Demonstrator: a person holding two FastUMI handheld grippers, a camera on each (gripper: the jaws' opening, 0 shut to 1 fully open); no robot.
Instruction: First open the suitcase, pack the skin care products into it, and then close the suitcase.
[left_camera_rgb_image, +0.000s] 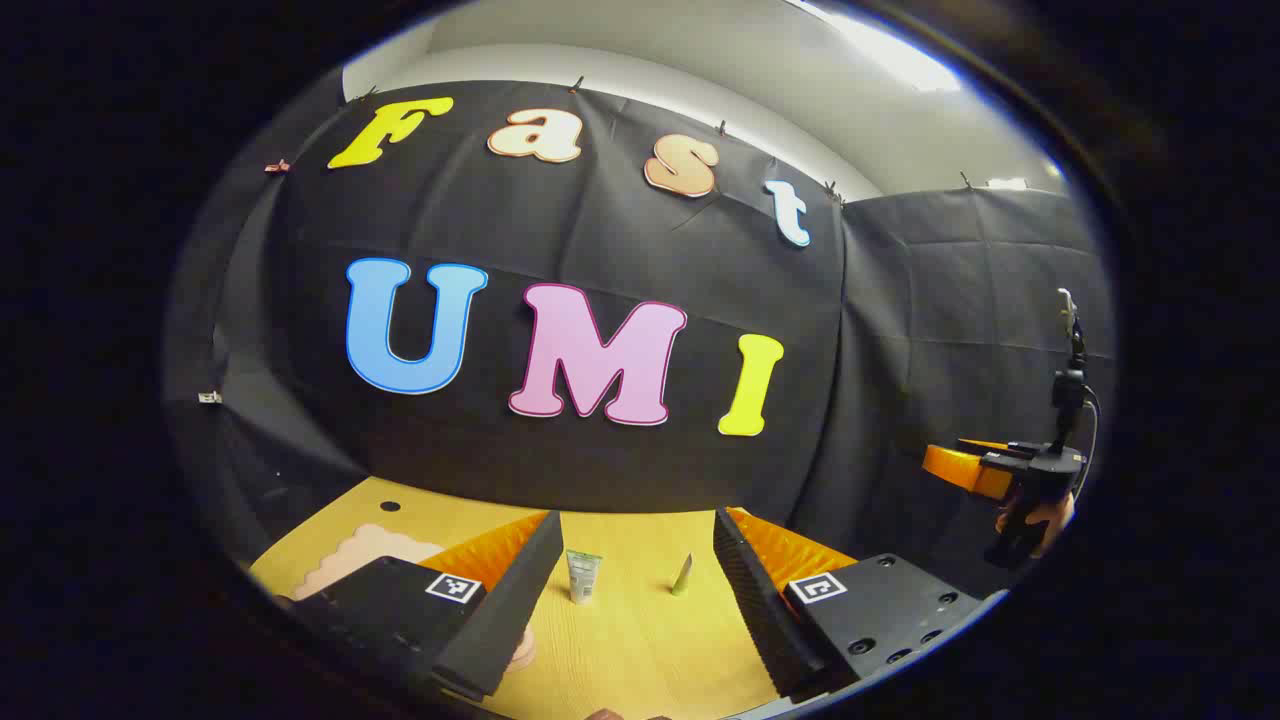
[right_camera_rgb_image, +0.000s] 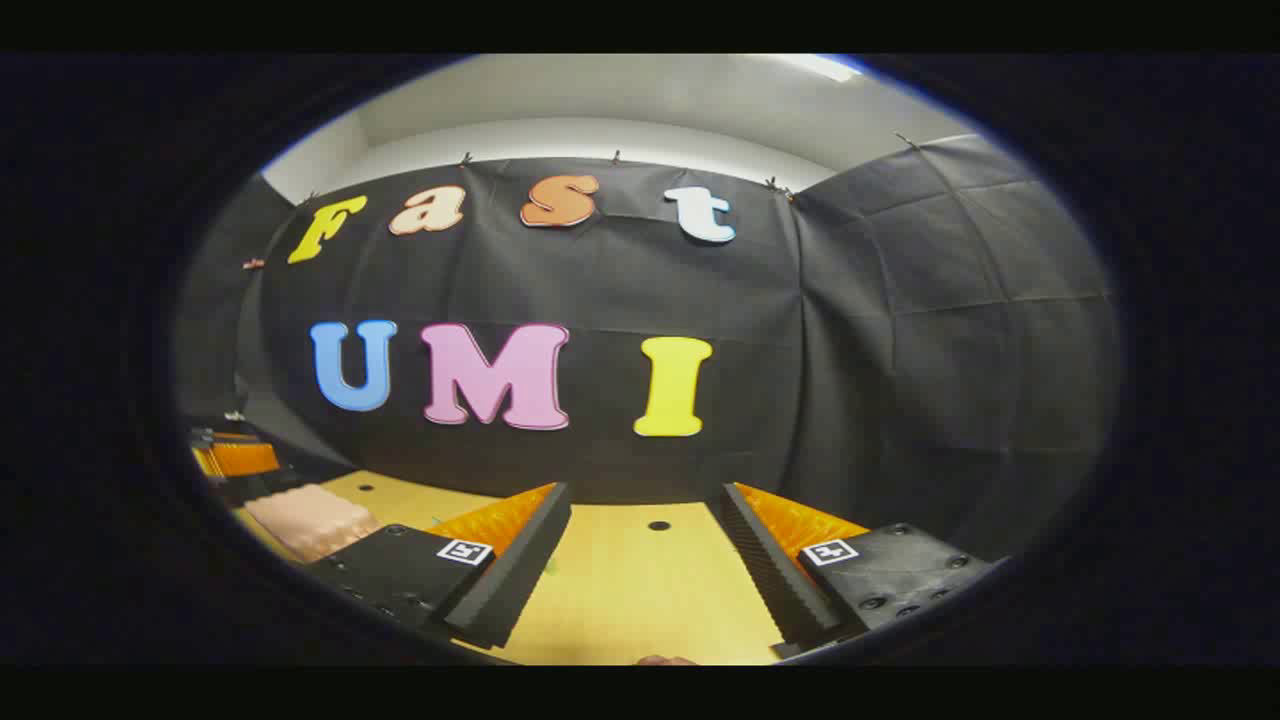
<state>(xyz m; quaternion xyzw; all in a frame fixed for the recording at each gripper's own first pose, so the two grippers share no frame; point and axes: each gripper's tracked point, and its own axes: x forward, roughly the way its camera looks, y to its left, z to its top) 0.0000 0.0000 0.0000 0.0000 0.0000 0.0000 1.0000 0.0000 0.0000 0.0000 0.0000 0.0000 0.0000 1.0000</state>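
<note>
My left gripper (left_camera_rgb_image: 636, 520) is open above the yellow table (left_camera_rgb_image: 640, 640). Ahead of its fingers a white tube with a green band (left_camera_rgb_image: 583, 577) stands upright, and a slim greenish tube (left_camera_rgb_image: 682, 576) stands to its right. The pink ribbed suitcase (left_camera_rgb_image: 365, 550) lies flat at the table's left, partly behind my left finger. In the right gripper view the suitcase (right_camera_rgb_image: 310, 520) is low on the left, its lid seemingly down. My right gripper (right_camera_rgb_image: 645, 492) is open over bare table, nothing between its fingers. It also appears far right in the left gripper view (left_camera_rgb_image: 985, 468), held by a hand (left_camera_rgb_image: 1045, 520).
Black cloth walls close the booth behind and to the right. The table (right_camera_rgb_image: 620, 600) has a small round hole (right_camera_rgb_image: 659, 525) near its back edge and another (left_camera_rgb_image: 390, 506) at the far left. My left gripper (right_camera_rgb_image: 235, 458) sits at the right gripper view's far left.
</note>
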